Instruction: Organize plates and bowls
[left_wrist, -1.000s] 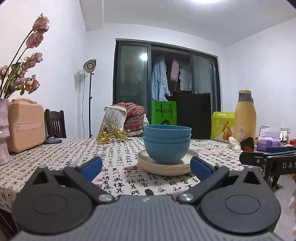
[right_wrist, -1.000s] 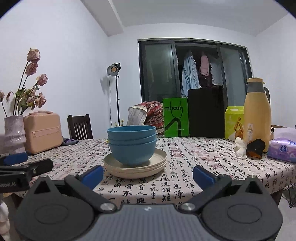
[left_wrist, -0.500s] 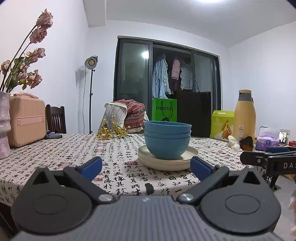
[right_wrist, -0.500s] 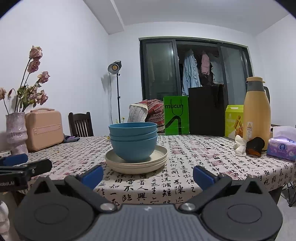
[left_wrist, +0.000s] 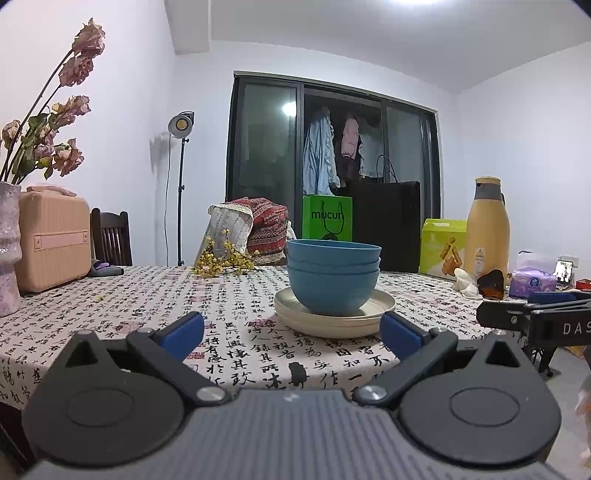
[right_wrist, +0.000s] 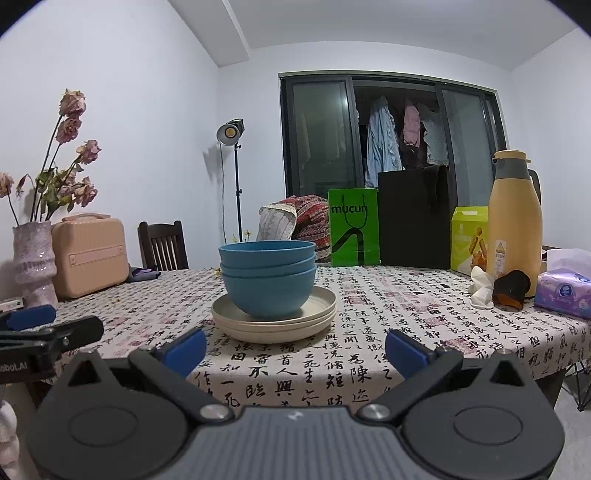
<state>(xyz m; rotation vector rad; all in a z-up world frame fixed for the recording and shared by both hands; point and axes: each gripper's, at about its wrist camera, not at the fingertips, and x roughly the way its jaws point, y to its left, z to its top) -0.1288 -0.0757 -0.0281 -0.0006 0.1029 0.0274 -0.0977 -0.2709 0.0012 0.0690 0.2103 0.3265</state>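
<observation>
Three nested blue bowls stand on a stack of cream plates in the middle of the table. My left gripper is open and empty, held just off the table's near edge, short of the stack. My right gripper is also open and empty, at the near edge with the stack ahead and slightly left. Each gripper shows at the edge of the other's view: the right gripper on the right, the left gripper on the left.
A cloth printed with black characters covers the table. At the left stand a vase of dried roses and a pink case. A yellow flask, a tissue pack, a green box and bags line the right and back.
Both views have shifted only slightly: the left gripper dipped lower and came back up a little. The bowls and plates have not moved, and both grippers stayed open.
</observation>
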